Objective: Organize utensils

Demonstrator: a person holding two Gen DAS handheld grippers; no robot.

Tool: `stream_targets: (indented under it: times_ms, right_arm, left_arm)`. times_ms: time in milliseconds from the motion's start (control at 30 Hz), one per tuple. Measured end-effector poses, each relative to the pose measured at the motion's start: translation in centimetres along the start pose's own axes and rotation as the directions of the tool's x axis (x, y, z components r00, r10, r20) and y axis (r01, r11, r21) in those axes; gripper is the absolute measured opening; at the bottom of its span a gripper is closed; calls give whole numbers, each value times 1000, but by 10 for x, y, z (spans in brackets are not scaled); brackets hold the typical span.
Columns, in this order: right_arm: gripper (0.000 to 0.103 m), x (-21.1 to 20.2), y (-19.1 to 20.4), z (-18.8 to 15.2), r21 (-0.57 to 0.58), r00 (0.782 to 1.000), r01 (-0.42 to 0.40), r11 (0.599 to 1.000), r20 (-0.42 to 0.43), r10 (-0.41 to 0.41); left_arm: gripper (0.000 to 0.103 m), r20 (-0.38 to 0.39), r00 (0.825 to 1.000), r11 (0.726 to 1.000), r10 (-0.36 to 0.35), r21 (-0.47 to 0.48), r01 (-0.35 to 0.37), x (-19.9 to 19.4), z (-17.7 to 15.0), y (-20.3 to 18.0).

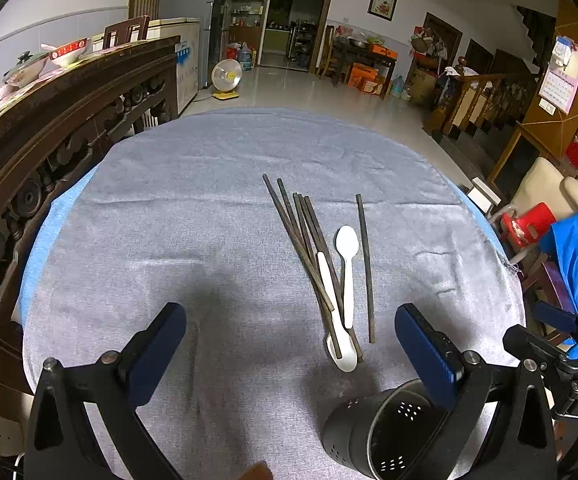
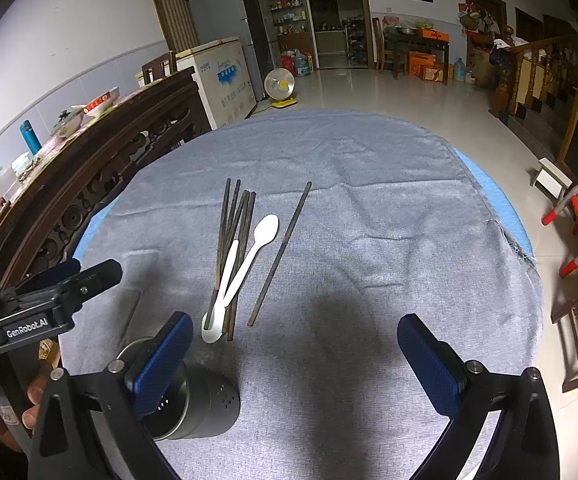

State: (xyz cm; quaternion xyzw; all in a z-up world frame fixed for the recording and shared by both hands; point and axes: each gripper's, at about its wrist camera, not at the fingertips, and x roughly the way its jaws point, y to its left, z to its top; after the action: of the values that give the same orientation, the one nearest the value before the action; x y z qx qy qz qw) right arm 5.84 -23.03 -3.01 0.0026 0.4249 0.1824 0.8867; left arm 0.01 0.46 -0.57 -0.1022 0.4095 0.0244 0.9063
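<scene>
1. We see a round black holder (image 1: 381,436) with little holes, lying tipped over, nothing inside
2. Thin dark chopsticks (image 1: 305,248) and two smooth white spoons (image 1: 347,264) lie on the soft grey surface (image 1: 193,240)
3. Both our grippers' fingers (image 1: 161,356) are spread wide, holding nothing

A grey woven cloth (image 1: 209,240) covers the worktop, with a light blue layer (image 1: 55,216) showing at its edges. On it lie dark brown chopsticks (image 1: 289,220) and two white spoons (image 1: 347,264). One more dark brown chopstick (image 1: 365,264) lies to the right. Near the camera, a black cylindrical holder (image 1: 377,436) carries a pattern of small punched holes. Both grippers, left (image 1: 289,344) and right (image 2: 295,360), have black frames with dark blue textured pads (image 2: 429,364). At far left stands a dark brown carved wooden sideboard (image 1: 69,120).
</scene>
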Motion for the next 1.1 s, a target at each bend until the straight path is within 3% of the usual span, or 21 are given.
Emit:
stream_targets:
  times_ms: [1100]
  right_arm:
    - [103,4,-5,-4,18,1000,-11,1000,-11,11]
  left_arm:
    - [103,-18,999,999,46,17,-45,2,-3,-3]
